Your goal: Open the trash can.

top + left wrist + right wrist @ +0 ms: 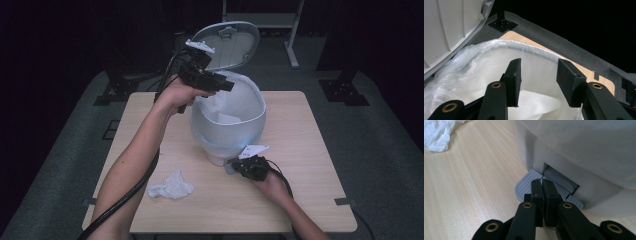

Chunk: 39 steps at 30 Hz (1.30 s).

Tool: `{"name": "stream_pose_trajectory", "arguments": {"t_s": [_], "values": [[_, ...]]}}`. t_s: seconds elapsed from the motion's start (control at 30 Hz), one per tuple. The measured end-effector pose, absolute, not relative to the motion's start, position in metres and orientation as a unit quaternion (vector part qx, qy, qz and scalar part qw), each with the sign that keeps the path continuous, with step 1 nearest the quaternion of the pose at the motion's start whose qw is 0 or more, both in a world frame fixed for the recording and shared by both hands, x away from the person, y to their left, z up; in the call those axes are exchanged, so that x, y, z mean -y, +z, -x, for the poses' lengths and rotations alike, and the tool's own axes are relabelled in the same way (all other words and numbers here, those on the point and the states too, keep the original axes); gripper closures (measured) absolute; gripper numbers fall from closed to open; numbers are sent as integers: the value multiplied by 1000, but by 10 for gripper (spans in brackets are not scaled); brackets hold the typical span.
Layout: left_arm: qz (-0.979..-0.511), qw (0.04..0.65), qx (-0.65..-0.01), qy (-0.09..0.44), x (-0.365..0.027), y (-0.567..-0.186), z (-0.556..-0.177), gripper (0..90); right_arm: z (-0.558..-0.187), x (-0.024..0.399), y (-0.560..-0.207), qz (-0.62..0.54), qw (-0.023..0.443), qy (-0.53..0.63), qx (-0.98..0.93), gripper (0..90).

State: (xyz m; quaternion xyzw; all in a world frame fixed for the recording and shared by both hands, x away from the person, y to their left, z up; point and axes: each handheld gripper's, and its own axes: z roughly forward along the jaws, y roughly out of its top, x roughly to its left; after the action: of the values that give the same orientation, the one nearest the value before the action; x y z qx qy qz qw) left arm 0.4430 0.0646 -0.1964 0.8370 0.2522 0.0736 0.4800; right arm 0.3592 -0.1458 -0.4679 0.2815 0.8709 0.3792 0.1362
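Two grippers: left gripper jaws apart over bin, right gripper pressing pedal.

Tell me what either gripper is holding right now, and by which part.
Nothing is held. The left gripper hangs open over the lined bin, empty. The right gripper is shut, its tips pressing down on the bin's grey pedal.

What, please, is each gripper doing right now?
Left gripper: open, empty, over the white lined pedal bin.
Right gripper: shut, pressing the grey ribbed pedal.

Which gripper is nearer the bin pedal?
Right. The right gripper is shut with its tips on the pedal; the left gripper is open, up over the bin.
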Motion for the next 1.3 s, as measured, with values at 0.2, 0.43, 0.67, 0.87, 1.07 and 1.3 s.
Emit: {"name": "stream_pose_trajectory", "arguments": {"t_s": [0.2, 0.43, 0.67, 0.87, 1.07, 1.3], "values": [[-838, 482, -248, 63, -68, -198, -440, 533, -359, 146, -468, -282, 135, 380, -870, 877], [-839, 482, -245, 59, -76, -199, -435, 501, -359, 146, -468, -282, 138, 378, -871, 878], [-837, 481, -254, 64, -92, -199, -428, 447, -359, 146, -468, -282, 137, 378, -871, 878], [-832, 483, -264, 65, -108, -202, -422, 382, -359, 145, -468, -282, 139, 378, -871, 877], [-831, 484, -267, 66, -124, -208, -416, 354, -359, 145, -468, -282, 139, 377, -871, 878], [-830, 486, -266, 67, -136, -216, -407, 321, -358, 145, -467, -281, 140, 376, -872, 878]]}}
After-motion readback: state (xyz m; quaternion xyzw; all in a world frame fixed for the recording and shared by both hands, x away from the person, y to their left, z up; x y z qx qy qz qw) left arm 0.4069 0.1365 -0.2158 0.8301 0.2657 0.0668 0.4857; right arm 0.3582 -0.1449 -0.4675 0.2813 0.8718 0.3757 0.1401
